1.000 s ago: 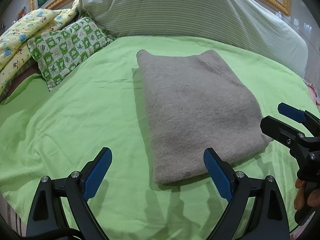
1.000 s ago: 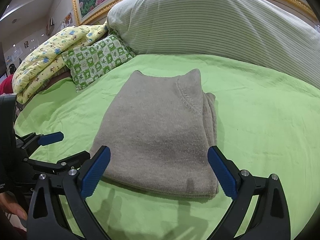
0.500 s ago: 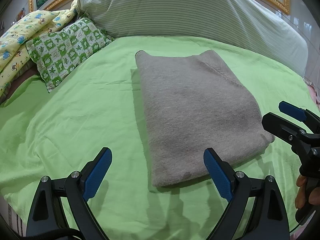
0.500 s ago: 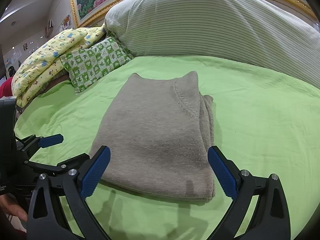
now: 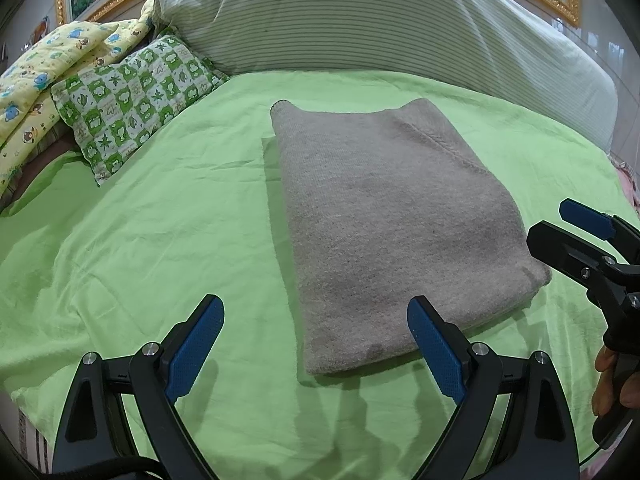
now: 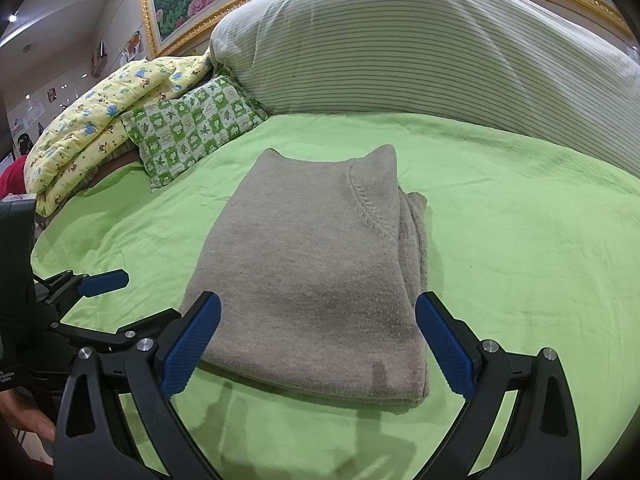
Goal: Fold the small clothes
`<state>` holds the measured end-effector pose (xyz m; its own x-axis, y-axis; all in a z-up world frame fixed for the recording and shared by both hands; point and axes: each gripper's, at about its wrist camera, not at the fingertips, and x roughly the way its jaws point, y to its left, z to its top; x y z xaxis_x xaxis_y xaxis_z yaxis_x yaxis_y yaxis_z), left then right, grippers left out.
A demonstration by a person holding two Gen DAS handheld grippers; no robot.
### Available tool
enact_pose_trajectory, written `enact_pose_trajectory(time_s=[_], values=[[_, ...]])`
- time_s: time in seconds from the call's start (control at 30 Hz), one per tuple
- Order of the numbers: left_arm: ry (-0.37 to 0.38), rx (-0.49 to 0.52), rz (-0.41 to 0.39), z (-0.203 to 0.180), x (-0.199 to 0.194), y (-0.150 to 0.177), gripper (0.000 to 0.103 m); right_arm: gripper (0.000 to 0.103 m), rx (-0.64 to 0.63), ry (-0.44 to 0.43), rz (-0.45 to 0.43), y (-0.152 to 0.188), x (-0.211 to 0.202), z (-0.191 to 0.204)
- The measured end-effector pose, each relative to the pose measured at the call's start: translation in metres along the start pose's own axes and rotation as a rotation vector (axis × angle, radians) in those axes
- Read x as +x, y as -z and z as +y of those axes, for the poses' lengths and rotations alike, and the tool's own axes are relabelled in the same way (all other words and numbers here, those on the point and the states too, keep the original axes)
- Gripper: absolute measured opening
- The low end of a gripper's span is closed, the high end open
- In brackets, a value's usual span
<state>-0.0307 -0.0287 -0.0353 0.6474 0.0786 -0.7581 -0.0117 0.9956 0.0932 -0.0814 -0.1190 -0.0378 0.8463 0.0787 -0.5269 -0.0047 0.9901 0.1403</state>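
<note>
A grey knitted garment [image 5: 392,220] lies folded into a thick rectangle on the green bedsheet [image 5: 160,240]. It also shows in the right wrist view [image 6: 316,276], with its stacked layers along the right edge. My left gripper [image 5: 316,340] is open and empty, held just above the garment's near edge. My right gripper [image 6: 320,340] is open and empty, just in front of the garment's near edge. The right gripper also shows at the right edge of the left wrist view [image 5: 568,236]. The left gripper shows at the left of the right wrist view [image 6: 108,304].
A large striped pillow [image 5: 380,20] lies across the back of the bed. A green checked pillow [image 5: 132,100] and a yellow printed quilt [image 5: 36,80] lie at the back left. A gold picture frame [image 6: 180,12] hangs behind the bed.
Both grippers have drawn back slightly from the garment and stayed open. The garment has not moved.
</note>
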Motion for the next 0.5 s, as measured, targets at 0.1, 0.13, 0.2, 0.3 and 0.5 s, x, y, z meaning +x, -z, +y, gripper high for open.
enact_pose_trajectory(time_s=[0.1,0.13,0.2,0.3,0.5], values=[[-0.004,0.004,-0.005,-0.0003,-0.0010,-0.0007,0.093,0.098,0.002,-0.001,0.002,-0.0002,0.0002,-0.0002],[-0.002,0.004,-0.006,0.0003,-0.0011,-0.0009,0.093,0.098,0.001,-0.001,0.001,-0.0003,0.0003,-0.0003],[-0.003,0.000,-0.005,0.0015,-0.0009,-0.0016,0.093,0.098,0.000,0.002,-0.001,0.0000,-0.0002,0.0000],[-0.001,-0.003,-0.005,0.0028,-0.0005,-0.0027,0.093,0.098,0.003,0.004,0.000,-0.0011,-0.0003,-0.0004],[0.001,0.001,-0.002,0.0038,0.0008,-0.0047,0.093,0.098,0.006,0.002,0.001,-0.0042,0.0014,-0.0049]])
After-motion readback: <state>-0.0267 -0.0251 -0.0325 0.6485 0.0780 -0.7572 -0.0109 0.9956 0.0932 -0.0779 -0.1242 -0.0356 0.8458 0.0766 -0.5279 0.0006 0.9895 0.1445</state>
